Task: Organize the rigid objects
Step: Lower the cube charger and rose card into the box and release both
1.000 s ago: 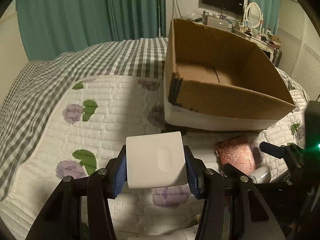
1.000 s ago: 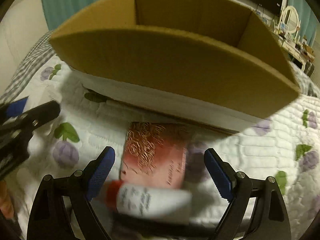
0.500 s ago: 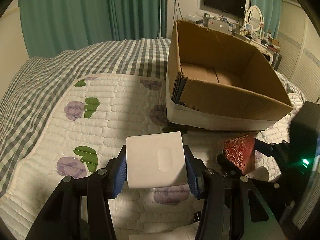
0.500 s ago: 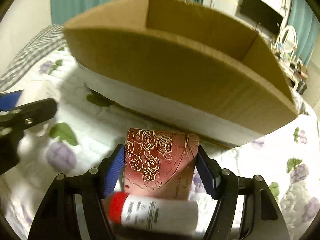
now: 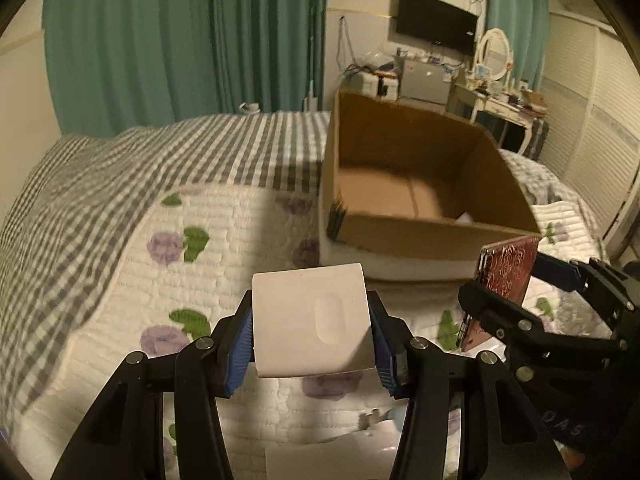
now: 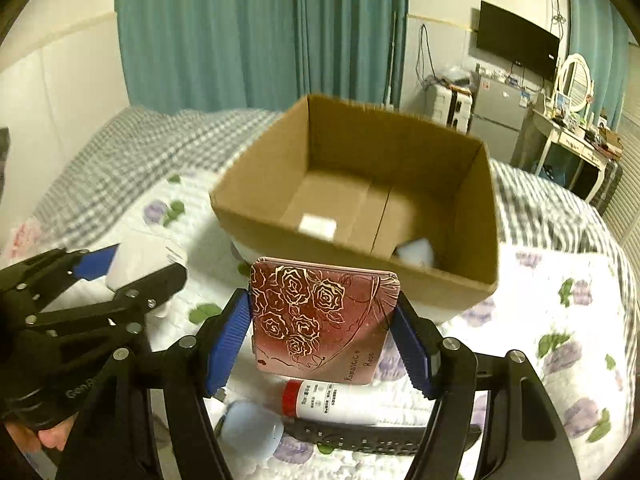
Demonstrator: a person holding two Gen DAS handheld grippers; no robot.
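My left gripper [image 5: 312,320] is shut on a white square box [image 5: 310,314], held above the quilt in front of the open cardboard box [image 5: 420,236]. My right gripper [image 6: 324,332] is shut on a red case with gold roses [image 6: 320,320], lifted above the quilt, short of the cardboard box [image 6: 360,256]. The red case also shows in the left wrist view [image 5: 506,272], to the right of the white box. The left gripper shows at the left of the right wrist view [image 6: 100,276]. Two small white items [image 6: 318,226] lie inside the cardboard box.
On the quilt under the right gripper lie a white tube with a red cap [image 6: 340,398], a pale round item [image 6: 250,432] and a dark perforated strap [image 6: 380,438]. White papers [image 5: 332,456] lie below the left gripper. A checked blanket [image 5: 120,168] covers the bed's far side.
My right gripper has shut on the red case and lifted it off the quilt; the box interior has come into view. My left gripper has risen with the white box.
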